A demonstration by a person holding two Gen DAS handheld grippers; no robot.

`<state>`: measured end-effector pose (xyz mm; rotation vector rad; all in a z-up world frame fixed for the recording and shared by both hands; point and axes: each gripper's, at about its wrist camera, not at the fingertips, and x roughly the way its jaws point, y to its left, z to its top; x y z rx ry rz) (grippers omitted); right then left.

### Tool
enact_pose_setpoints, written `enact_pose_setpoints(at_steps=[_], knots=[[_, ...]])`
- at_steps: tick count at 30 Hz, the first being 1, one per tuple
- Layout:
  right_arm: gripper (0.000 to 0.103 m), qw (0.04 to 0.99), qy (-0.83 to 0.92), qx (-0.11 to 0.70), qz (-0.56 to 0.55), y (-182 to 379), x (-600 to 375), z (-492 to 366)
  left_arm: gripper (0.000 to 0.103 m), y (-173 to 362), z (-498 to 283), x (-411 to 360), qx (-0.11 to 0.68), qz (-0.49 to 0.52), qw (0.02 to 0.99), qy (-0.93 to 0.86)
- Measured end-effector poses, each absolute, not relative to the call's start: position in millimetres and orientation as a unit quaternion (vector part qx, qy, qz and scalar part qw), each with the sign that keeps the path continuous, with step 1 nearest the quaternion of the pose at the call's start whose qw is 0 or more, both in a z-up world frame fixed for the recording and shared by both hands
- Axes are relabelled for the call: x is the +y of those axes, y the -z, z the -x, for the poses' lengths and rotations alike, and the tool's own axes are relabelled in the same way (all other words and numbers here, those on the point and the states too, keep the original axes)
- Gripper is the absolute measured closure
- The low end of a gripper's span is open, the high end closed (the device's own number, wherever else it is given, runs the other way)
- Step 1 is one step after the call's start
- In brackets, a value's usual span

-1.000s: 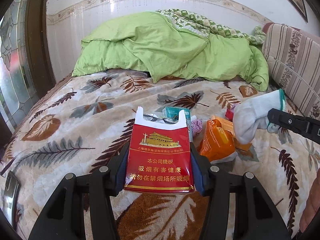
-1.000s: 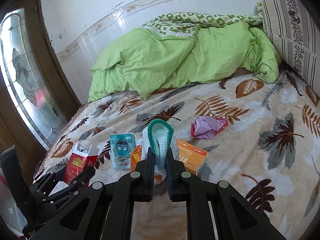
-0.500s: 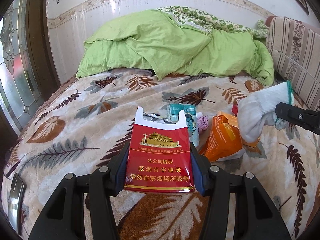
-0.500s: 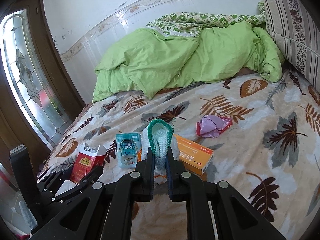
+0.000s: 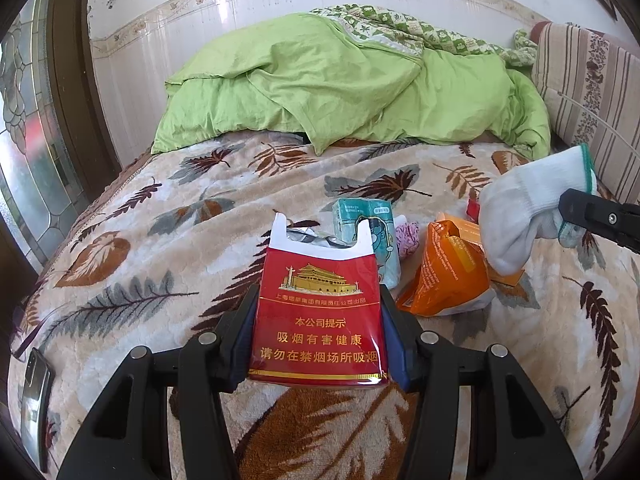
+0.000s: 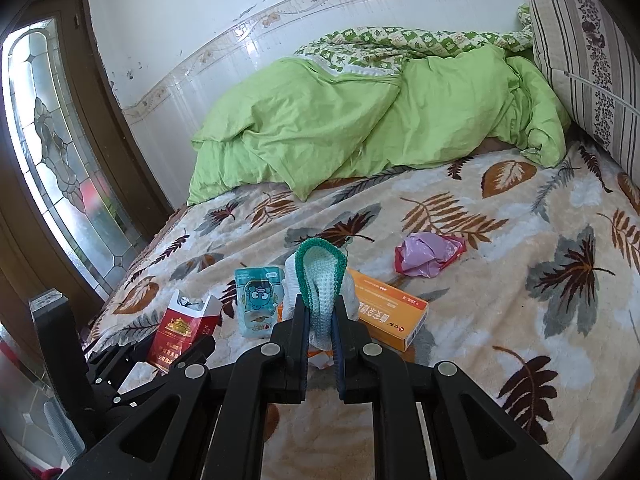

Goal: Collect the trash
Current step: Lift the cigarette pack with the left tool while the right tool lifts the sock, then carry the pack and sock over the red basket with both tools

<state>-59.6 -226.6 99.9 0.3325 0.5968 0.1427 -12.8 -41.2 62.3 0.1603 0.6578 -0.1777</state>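
My left gripper (image 5: 318,320) is shut on a red cigarette pack (image 5: 320,312) with its torn top open, held above the leaf-print blanket; the same pack (image 6: 176,332) shows at the lower left of the right wrist view. My right gripper (image 6: 320,320) is shut on a white sock with a green cuff (image 6: 320,276), which hangs at the right of the left wrist view as the sock (image 5: 528,208). On the blanket lie a teal tissue packet (image 6: 256,304), an orange box (image 6: 392,316), an orange snack bag (image 5: 444,276) and a crumpled pink-purple bag (image 6: 428,254).
A green duvet (image 5: 340,92) is heaped at the head of the bed against the tiled wall. A striped cushion (image 6: 592,64) stands at the right. A phone (image 5: 34,400) lies near the blanket's left edge. A stained-glass door (image 6: 60,172) is at the left.
Both views have shifted slightly, with the scene sliding a little right. The pack and the sock stay gripped as before.
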Motion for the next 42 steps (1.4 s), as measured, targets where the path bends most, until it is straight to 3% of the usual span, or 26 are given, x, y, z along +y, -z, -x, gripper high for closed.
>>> enact_pose_setpoints(at_steps=[42], knots=[[0.092, 0.941, -0.076, 0.287, -0.164, -103.3, -224.3, 62.4, 0.05, -58.2, 8.5, -38.9, 0.333, -0.075, 0.936, 0.09]])
